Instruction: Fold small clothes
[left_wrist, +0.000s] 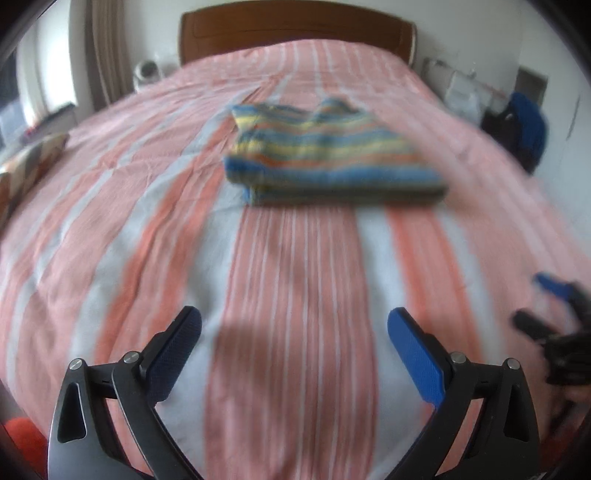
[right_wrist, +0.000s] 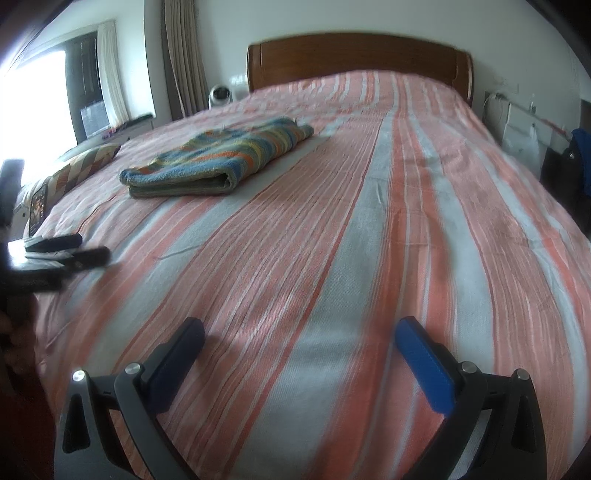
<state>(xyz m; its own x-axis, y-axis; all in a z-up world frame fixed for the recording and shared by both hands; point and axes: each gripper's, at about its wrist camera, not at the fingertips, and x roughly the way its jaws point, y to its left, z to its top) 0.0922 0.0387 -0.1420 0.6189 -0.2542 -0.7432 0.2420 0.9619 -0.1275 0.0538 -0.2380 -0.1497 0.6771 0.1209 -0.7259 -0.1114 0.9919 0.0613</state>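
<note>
A small striped garment (left_wrist: 325, 158) in blue, yellow and orange lies folded into a flat rectangle on the bed, ahead of my left gripper (left_wrist: 294, 321). It also shows in the right wrist view (right_wrist: 218, 158), far ahead to the left. My left gripper is open and empty, low over the bedspread, well short of the garment. My right gripper (right_wrist: 300, 331) is open and empty over bare bedspread. Each gripper shows blurred at the edge of the other's view: the right gripper (left_wrist: 554, 306) in the left wrist view, the left gripper (right_wrist: 70, 249) in the right wrist view.
The bed has a pink, orange and white striped bedspread (right_wrist: 369, 221) and a wooden headboard (right_wrist: 358, 59). A patterned pillow (right_wrist: 81, 166) lies at the left edge. A small white appliance (right_wrist: 221, 95) stands by the curtain. Bags and blue cloth (left_wrist: 524, 125) sit right of the bed.
</note>
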